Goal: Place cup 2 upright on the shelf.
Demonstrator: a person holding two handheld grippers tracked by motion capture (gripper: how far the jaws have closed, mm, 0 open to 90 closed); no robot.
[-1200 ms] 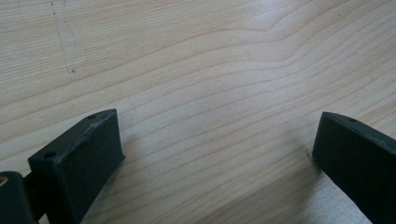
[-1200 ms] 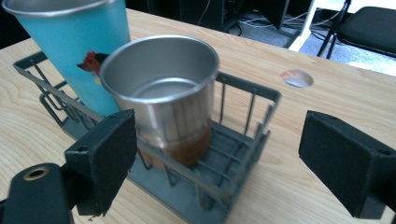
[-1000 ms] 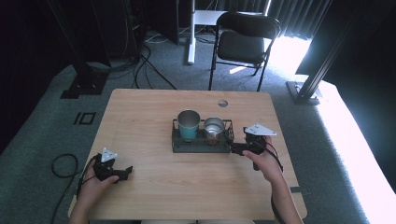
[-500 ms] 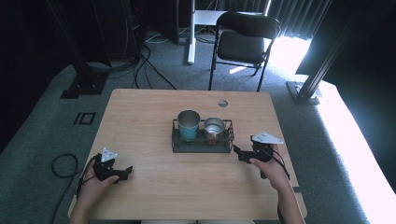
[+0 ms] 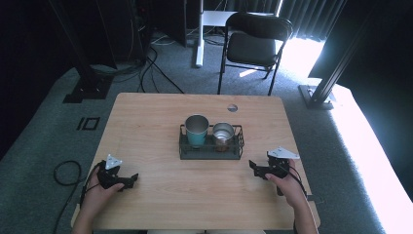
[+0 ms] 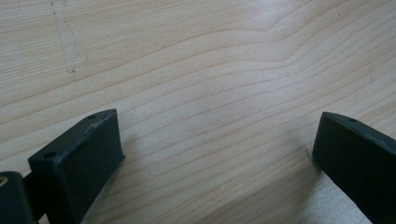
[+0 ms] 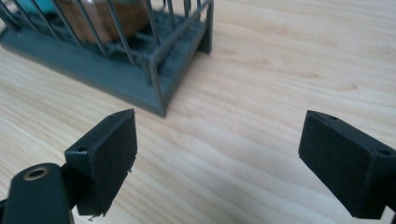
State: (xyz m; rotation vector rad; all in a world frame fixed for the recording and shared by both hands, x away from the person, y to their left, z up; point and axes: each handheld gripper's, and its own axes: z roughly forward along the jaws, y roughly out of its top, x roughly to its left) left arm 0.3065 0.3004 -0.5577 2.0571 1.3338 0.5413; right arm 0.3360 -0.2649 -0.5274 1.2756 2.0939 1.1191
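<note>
Rack (image 5: 210,152) with its two cups lies at ten o'clock from my right tool (image 5: 256,168), long axis crosswise. Both tools rest spread wide and empty on the surface (image 5: 146,122); my left tool (image 5: 127,179) sits farther off.

A dark wire rack (image 5: 210,150) with a solid base and thin upright bars stands level near the middle of the wooden table, and holds two cups side by side. The teal cup (image 5: 197,130), a metal tumbler with a silvery rim, stands upright in the rack's left half, and the shorter steel cup (image 5: 223,135), shiny inside with a brownish lower body, stands upright just beside it in the right half. In the right gripper view one corner of the rack (image 7: 140,70) shows close up, the brownish cup (image 7: 105,16) behind its bars.
</note>
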